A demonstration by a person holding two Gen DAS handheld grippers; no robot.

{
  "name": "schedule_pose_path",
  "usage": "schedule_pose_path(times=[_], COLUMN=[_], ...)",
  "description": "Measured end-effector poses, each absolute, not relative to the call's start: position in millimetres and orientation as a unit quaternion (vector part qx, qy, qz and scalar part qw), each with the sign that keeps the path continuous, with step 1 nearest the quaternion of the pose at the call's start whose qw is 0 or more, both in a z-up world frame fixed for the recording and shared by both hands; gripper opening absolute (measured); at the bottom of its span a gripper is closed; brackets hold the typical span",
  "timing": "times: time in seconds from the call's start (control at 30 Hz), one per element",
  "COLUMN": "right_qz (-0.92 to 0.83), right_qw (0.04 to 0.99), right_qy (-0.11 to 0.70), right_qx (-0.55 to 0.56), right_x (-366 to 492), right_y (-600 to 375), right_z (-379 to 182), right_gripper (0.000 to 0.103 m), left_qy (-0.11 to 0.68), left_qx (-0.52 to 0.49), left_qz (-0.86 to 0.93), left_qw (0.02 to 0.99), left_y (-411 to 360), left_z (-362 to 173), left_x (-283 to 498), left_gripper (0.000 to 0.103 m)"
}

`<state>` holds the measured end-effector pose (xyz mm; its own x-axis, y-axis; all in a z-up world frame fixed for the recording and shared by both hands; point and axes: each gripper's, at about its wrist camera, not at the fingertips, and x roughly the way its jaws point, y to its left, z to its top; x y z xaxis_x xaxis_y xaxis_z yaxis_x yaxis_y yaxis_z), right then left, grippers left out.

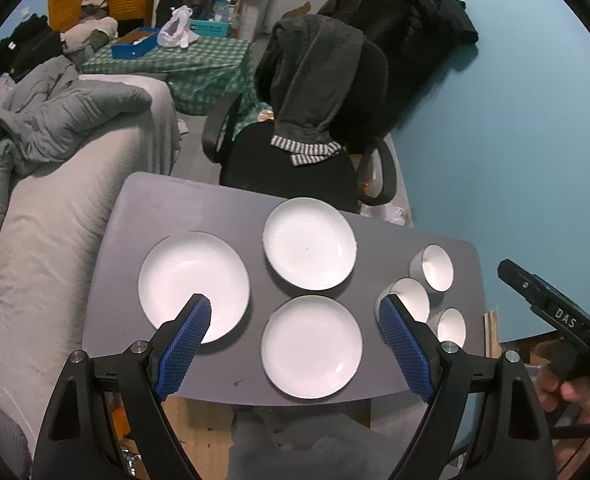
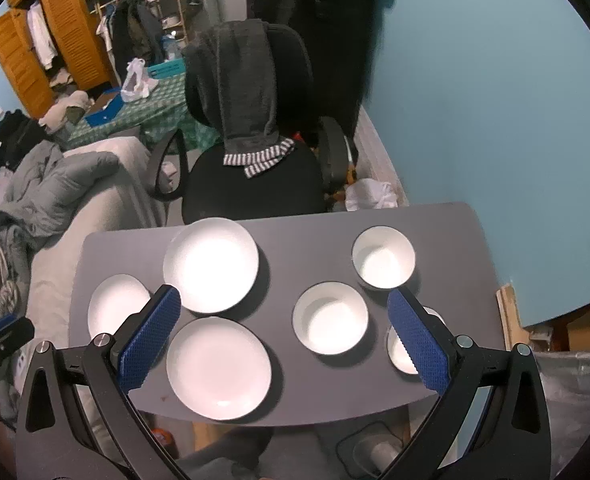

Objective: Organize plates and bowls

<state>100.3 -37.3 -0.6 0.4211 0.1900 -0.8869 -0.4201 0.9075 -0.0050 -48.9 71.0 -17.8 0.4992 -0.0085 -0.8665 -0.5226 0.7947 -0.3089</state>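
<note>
Three white plates lie apart on the grey table [image 1: 167, 208]: a left plate [image 1: 193, 280], a far plate [image 1: 310, 243] and a near plate [image 1: 312, 346]. Three white bowls stand at the right: a far bowl [image 1: 435, 267], a middle bowl [image 1: 409, 298] and a near bowl [image 1: 451, 326]. My left gripper [image 1: 295, 306] is open and empty, held above the table over the plates. My right gripper [image 2: 285, 300] is open and empty above the table. In the right wrist view the plates [image 2: 211, 265] [image 2: 219, 368] [image 2: 115, 304] and the bowls [image 2: 383, 257] [image 2: 330, 318] [image 2: 401, 354] show too.
A black office chair [image 1: 295, 160] draped with a grey towel stands behind the table. A grey sofa [image 1: 55, 220] with bedding runs along the left. A blue wall [image 1: 515, 140] lies to the right. The right gripper's body [image 1: 551, 312] shows at the right edge of the left wrist view.
</note>
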Motion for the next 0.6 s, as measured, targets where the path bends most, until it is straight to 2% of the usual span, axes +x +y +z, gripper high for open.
schedule_pose_path(times=[0.27,0.6], right_qz=[0.207,0.229], right_qw=[0.817,0.786], right_qy=[0.524,0.560], right_qx=[-0.125,-0.127], right_x=[95.3,92.7], right_y=[-27.0,-25.0], right_z=[-19.8,-71.7], right_gripper=[0.101,0.101], left_qy=[0.479,0.515], left_qx=[-0.294,-0.312], left_qz=[0.170,0.179], left_qw=[0.809,0.778], left_y=[90.4,105.0], left_z=[-39.6,-97.7], left_x=[-68.9,-84.0], left_gripper=[0.087,0.087])
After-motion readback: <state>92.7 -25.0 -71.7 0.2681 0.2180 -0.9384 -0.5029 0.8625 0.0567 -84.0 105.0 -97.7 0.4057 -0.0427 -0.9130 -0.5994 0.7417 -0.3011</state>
